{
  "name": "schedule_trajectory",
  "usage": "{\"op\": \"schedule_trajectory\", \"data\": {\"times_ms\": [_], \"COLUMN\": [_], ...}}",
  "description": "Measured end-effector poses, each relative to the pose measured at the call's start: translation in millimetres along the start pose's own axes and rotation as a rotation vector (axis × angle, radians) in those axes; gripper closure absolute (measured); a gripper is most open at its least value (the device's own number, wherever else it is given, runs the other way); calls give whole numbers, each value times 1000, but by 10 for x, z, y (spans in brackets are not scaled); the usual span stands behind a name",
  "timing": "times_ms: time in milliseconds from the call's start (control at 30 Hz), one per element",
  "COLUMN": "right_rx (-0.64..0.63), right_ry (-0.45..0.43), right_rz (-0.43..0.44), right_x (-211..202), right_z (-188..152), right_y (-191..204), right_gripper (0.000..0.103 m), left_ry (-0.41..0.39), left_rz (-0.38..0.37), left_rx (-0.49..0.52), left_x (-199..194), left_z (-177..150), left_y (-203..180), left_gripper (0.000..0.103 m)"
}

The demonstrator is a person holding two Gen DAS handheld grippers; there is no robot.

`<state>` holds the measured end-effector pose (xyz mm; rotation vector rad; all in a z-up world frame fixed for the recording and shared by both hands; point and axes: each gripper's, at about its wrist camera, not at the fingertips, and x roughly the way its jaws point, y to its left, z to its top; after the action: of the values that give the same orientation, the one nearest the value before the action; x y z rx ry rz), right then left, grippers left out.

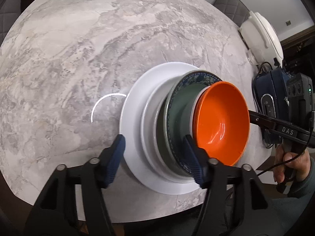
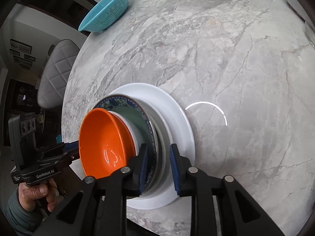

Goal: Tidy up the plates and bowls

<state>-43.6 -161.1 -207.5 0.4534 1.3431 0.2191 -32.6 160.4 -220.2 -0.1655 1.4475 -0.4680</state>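
The plates and bowls sit nested, orange bowl (image 1: pixel 220 122) topmost on the white plate (image 1: pixel 133 137); left gripper (image 1: pixel 153 157) and right gripper (image 2: pixel 157 169) both stand apart, clamping nothing, so little seems left.

You have a round grey-veined marble table (image 1: pixel 82 45) carrying everything. A turquoise perforated plastic colander (image 2: pixel 104 9) sits at its far edge, overhanging the rim slightly in your right wrist view. At the table's right edge in your left wrist view stands a white lidded plastic appliance (image 1: pixel 259 37), with a dark cable (image 1: pixel 264 66) lying just beside it. Two grey quilted padded chairs stand off the table: one (image 2: pixel 55 72) past its left edge, another (image 1: pixel 230 5) behind the white appliance.
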Motion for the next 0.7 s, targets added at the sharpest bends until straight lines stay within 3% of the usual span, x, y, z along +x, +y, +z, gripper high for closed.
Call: {"op": "schedule_trajectory", "data": {"times_ms": [100,167,233,333,400,533,633,700], "right_rx": [25,31,31,15,-15,-67,-125,-152], "right_ry": [-42,-77,-111,-177,-193,-216,-241,-254], "right_rz": [-21,-42,-56,-63,-77,-71,-53,-32], "right_x": [-137,-245,-369,-564,-667,-865,-1053,-1174], "right_z": [-56,-109,-158,-231,-257,-354,-494,-600], "right_y": [-21,4,39,99,134,166,206,237], "right_gripper": [51,45,32,15,15,13,10,6], "left_ry": [-70,-123,-176,-269,-319,-557,-674,-657], "left_rz": [17,41,80,146,187,232,378,509], "left_rx": [-17,-26,-45,-60,-68,-43,-70,-151], "left_x": [-196,-342,-506,-782,-965,-1518,-1791,-1798], "left_z": [-71,-122,-185,-352,-485,-853,-1089,-1217], "left_y": [74,75,38,-150,-329,-861,-1309,-1521], "left_gripper": [26,19,9,9,9,9,9,9]}}
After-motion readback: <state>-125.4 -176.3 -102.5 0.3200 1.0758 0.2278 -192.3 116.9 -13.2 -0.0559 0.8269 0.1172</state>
